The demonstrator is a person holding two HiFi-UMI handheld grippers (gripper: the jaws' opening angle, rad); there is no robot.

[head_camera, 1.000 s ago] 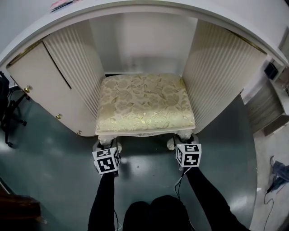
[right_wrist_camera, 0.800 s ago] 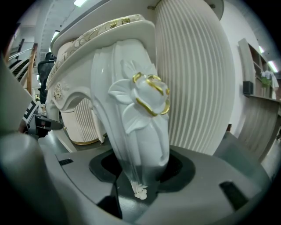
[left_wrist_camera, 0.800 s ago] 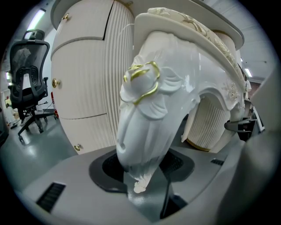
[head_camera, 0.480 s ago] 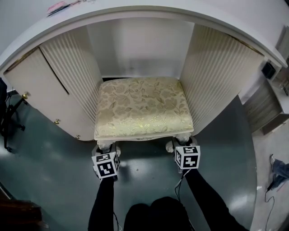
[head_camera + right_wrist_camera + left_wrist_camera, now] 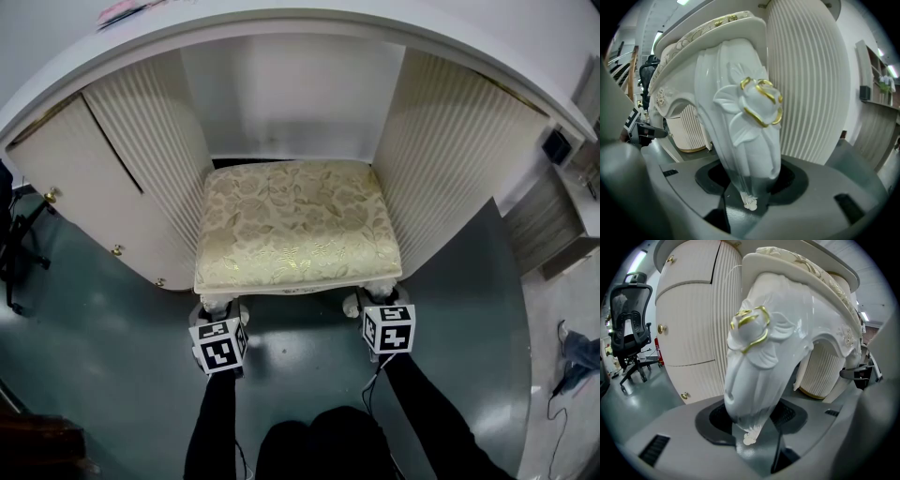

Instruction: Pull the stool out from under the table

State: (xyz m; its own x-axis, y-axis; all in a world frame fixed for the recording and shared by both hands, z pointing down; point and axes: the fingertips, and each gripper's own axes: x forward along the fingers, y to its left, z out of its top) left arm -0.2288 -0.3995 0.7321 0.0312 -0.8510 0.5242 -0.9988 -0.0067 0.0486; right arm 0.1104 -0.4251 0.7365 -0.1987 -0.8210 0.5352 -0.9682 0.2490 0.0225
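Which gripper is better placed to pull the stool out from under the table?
Neither left nor right alone: the left gripper clamps the stool by its front left leg and the right gripper clamps the front right leg, so pulling with both looks best.

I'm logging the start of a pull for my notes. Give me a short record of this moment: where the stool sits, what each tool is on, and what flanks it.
stool: cream floral cushion, in the recess under the table
sides: left pedestal and right pedestal, both ribbed
left tool: closed on the left front leg
right tool: closed on the right front leg
floor: glossy grey-green
progress: stool not yet pulled out
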